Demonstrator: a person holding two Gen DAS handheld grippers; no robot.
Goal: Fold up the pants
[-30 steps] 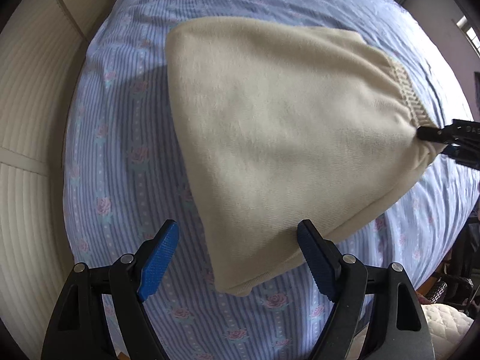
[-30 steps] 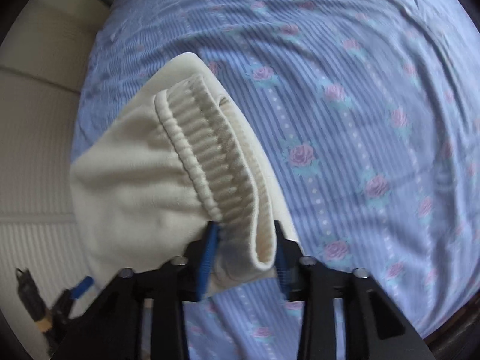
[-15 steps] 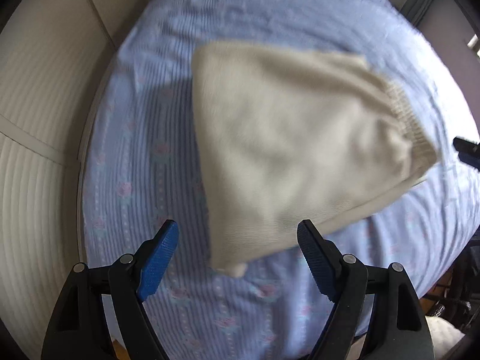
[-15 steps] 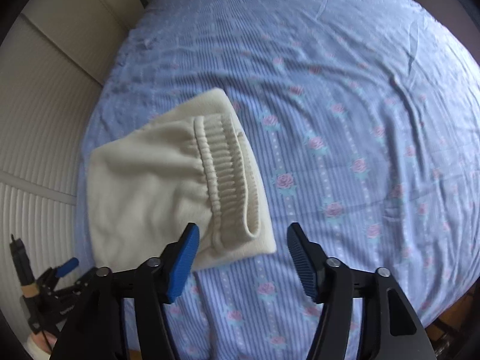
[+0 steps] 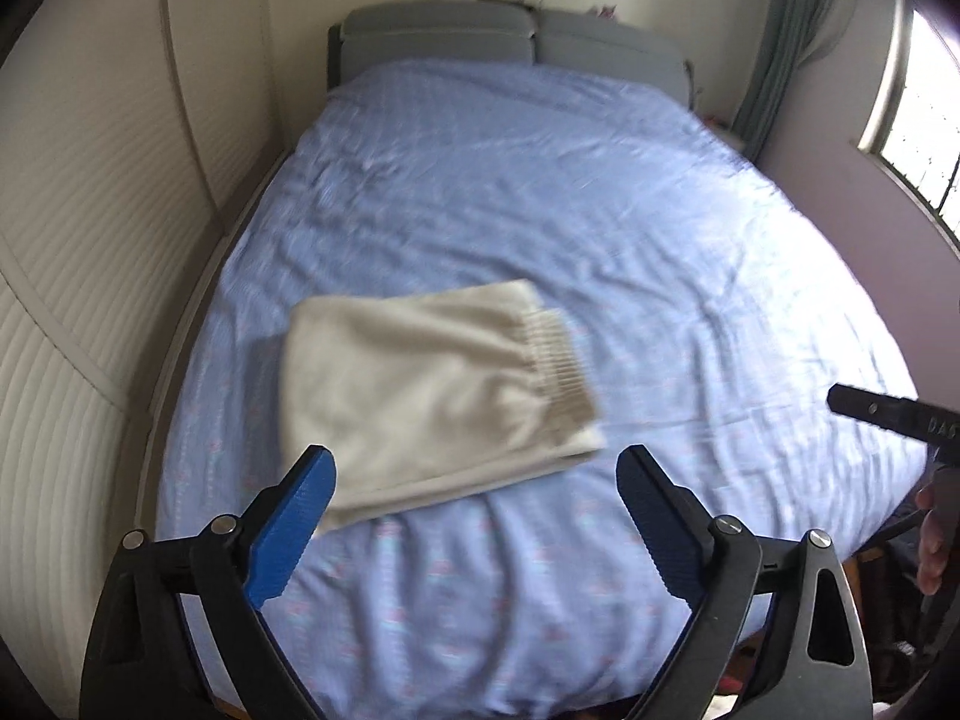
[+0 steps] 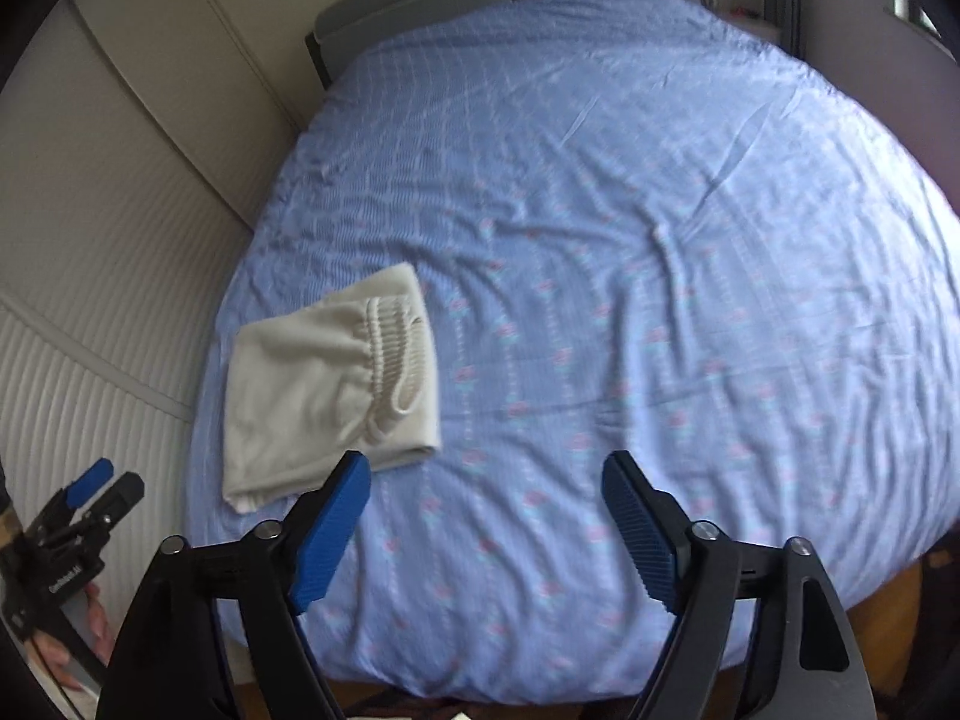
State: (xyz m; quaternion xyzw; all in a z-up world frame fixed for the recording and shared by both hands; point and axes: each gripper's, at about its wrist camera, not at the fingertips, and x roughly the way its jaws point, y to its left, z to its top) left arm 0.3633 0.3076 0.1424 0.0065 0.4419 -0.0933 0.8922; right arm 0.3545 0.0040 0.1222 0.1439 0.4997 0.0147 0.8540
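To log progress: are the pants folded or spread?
Folded: the pants lie as a compact rectangle on the bed, layered edges showing.

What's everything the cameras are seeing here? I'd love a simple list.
Pants: one pair, cream, folded into a flat bundle on the near left part of the bed, ribbed waistband on its right side.
Bed sheet: one, light blue with small pink flowers, wrinkled, covering the whole bed.
Headboard: one, grey and padded, at the far end of the bed.
Wall panels: cream, ribbed, along the bed's left side.
Curtain: one, grey-green, far right corner.
Window: one, bright, on the right wall.
Left hand-held gripper: black with blue pads, open, empty.
Right hand-held gripper: black with blue pads, open, empty.
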